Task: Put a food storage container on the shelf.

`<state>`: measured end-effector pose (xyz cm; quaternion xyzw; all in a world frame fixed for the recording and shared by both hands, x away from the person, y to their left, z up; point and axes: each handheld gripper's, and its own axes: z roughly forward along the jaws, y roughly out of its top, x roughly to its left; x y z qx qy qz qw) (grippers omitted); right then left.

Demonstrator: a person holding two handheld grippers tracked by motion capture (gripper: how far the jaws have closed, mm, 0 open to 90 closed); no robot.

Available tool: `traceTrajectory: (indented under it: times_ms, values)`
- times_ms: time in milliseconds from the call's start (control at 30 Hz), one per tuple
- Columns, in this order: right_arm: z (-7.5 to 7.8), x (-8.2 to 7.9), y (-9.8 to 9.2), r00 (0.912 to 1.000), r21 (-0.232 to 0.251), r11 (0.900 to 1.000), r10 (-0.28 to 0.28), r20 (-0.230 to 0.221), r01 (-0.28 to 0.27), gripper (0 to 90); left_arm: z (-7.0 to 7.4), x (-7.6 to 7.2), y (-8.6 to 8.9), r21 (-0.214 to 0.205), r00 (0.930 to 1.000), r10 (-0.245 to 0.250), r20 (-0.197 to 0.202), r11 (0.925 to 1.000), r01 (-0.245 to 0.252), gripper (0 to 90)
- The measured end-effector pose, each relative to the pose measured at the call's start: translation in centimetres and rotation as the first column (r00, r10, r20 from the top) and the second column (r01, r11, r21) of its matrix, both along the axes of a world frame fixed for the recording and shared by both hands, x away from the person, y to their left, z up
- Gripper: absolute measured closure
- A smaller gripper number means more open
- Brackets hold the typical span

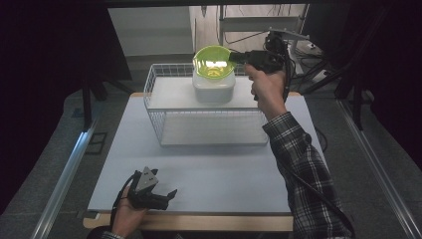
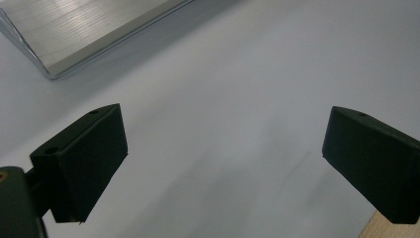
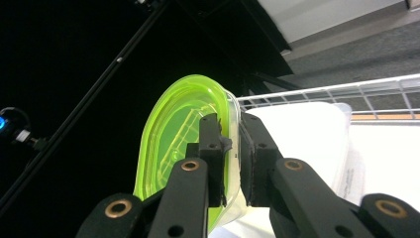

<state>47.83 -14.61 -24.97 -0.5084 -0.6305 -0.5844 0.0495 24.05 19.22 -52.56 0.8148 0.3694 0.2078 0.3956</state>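
A translucent green lid point(image 1: 213, 62) is held tilted over a white box point(image 1: 214, 89) that stands inside a white wire basket point(image 1: 154, 107). My right gripper point(image 1: 234, 56) is shut on the lid's right rim, and a hand in a plaid sleeve holds it. In the right gripper view the gripper point(image 3: 233, 131) has both jaws clamped on the clear edge of the green lid point(image 3: 173, 134), with the white box point(image 3: 302, 134) just beyond and the basket's wire point(image 3: 346, 89) behind. My left gripper point(image 1: 169, 199) rests near the table's front left corner. It stands open point(image 2: 223, 163) over bare white tabletop.
The white table point(image 1: 209, 174) stretches between the basket and the front edge. An aluminium rail point(image 1: 64, 169) runs along the floor at the left, and the rail point(image 2: 74, 34) is also in the left gripper view. Dark curtains flank both sides; cables and a metal frame stand behind.
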Motion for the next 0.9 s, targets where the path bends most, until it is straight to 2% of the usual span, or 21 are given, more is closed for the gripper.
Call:
traceTrajectory:
  times_ms: [433,567,733,900]
  values:
    - [-0.8,1.6,0.9,0.9984,-0.015,0.9987,-0.049,-0.028,0.048,81.2,0.0,0.0,-0.2,0.007,0.9999,-0.013,0.000,0.9999,0.013,3.2]
    - [-0.9,1.9,0.9,0.9983,-0.013,0.9988,-0.047,-0.034,0.046,80.4,0.0,0.0,-0.2,0.006,0.9999,-0.014,-0.002,0.9999,0.014,3.2]
    - [-0.8,2.1,1.2,0.9978,-0.052,0.9968,-0.062,-0.024,0.061,78.5,-0.1,0.0,-0.2,0.008,0.9999,-0.016,-0.003,0.9998,0.016,3.2]
    - [-0.7,2.0,1.5,0.9974,-0.102,0.9923,-0.071,-0.006,0.070,72.3,-0.1,0.0,-0.3,0.009,0.9998,-0.018,-0.006,0.9998,0.018,3.2]
